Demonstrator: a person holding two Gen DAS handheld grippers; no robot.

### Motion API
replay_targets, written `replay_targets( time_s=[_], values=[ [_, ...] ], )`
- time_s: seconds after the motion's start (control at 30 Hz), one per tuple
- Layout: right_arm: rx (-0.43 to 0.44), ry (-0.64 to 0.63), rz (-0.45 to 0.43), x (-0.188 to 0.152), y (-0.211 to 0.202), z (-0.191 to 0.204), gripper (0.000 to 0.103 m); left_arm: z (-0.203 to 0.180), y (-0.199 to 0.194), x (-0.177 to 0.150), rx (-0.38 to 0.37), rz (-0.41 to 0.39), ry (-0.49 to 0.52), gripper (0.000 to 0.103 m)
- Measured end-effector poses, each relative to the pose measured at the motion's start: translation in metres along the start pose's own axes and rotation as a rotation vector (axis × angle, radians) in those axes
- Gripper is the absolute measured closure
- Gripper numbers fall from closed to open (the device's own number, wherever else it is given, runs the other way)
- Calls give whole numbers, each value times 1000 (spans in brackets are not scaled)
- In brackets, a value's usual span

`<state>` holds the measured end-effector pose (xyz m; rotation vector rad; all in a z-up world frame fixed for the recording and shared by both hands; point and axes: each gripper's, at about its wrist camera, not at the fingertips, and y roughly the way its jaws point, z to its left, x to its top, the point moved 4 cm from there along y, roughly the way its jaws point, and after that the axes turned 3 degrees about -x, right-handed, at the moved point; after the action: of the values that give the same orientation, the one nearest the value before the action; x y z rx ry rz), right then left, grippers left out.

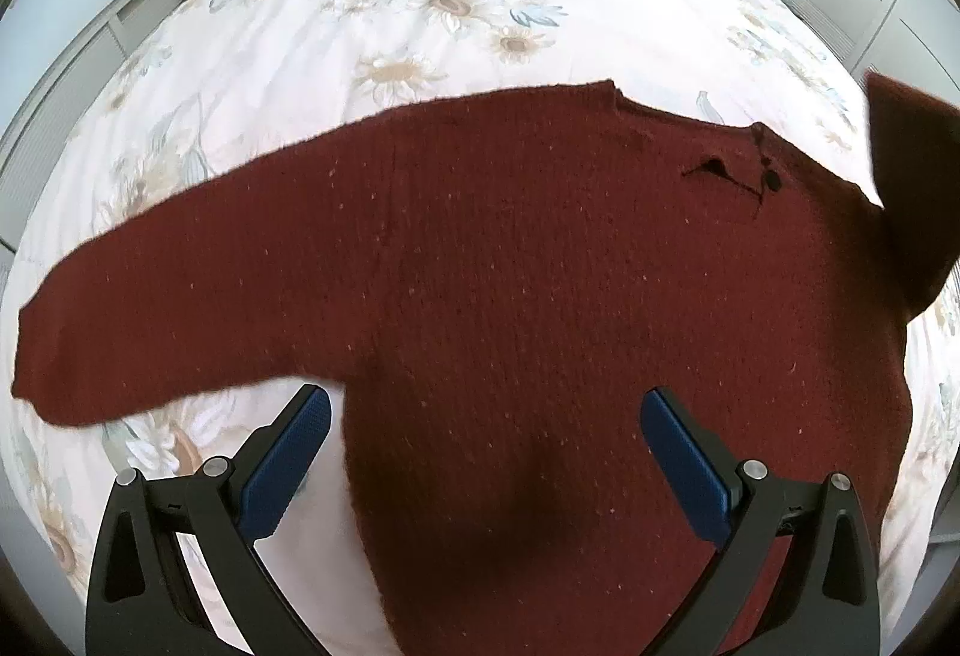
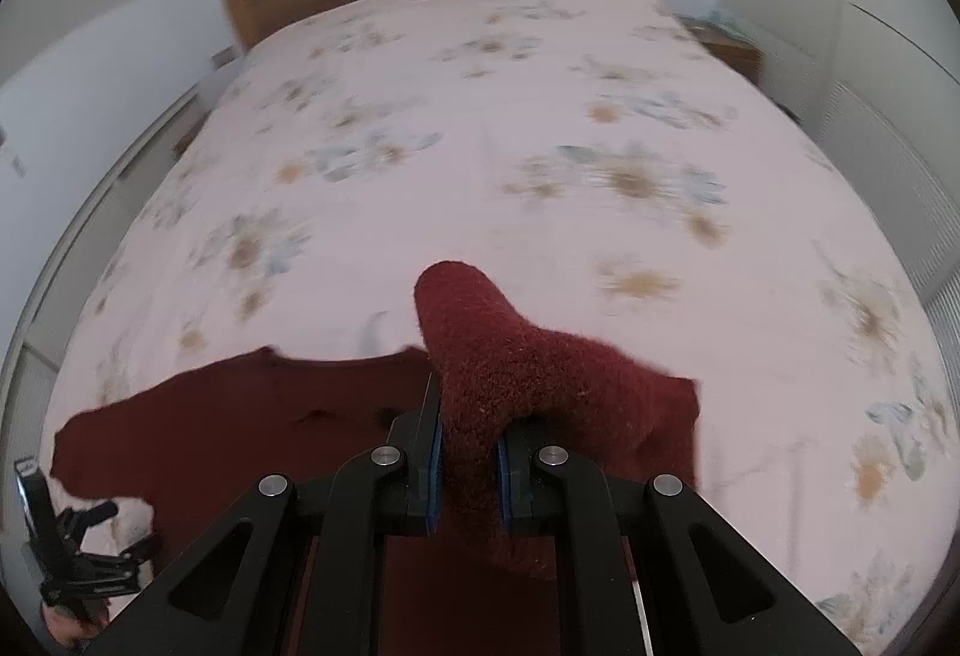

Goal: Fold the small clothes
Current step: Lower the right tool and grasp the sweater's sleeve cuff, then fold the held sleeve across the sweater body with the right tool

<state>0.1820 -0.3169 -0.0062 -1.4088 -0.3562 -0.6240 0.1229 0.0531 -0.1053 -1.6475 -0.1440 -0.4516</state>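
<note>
Lying spread on the floral bedspread [image 1: 336, 26], near the foot of the bed, the dark red knitted sweater [image 1: 510, 266] has its body flat and one sleeve stretched out to the left. Its other sleeve [image 2: 516, 356] is off the cover — the right gripper [image 2: 469, 467] has its jaws pressed together on that sleeve, the cuff end poking out beyond the pads. The left gripper [image 1: 485, 455] hovers over the sweater's near part with jaws spread wide, holding nothing.

Judging by the thick, fuzzy knit, the garment is soft and limp, light enough for one claw, and not slippery — the wool should catch on the pads and cling to the bedspread. It will sag and stretch wherever it is unsupported. Good holds look to be the cuffs, shoulder seams and hem corners, pinched through both layers.
</note>
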Motion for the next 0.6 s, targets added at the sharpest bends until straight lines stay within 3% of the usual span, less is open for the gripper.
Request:
replay_targets(
  time_s=[0.23, 0.5, 0.6],
  values=[
    [64, -86, 136, -47, 52, 78, 90, 10, 9, 5, 19, 1, 8, 1],
    [37, -127, 324, -122, 123, 91, 88, 13, 26, 2, 32, 34, 10, 1],
    [50, -123, 351, -136, 134, 91, 85, 15, 28, -2, 34, 42, 10, 1]
  ],
)
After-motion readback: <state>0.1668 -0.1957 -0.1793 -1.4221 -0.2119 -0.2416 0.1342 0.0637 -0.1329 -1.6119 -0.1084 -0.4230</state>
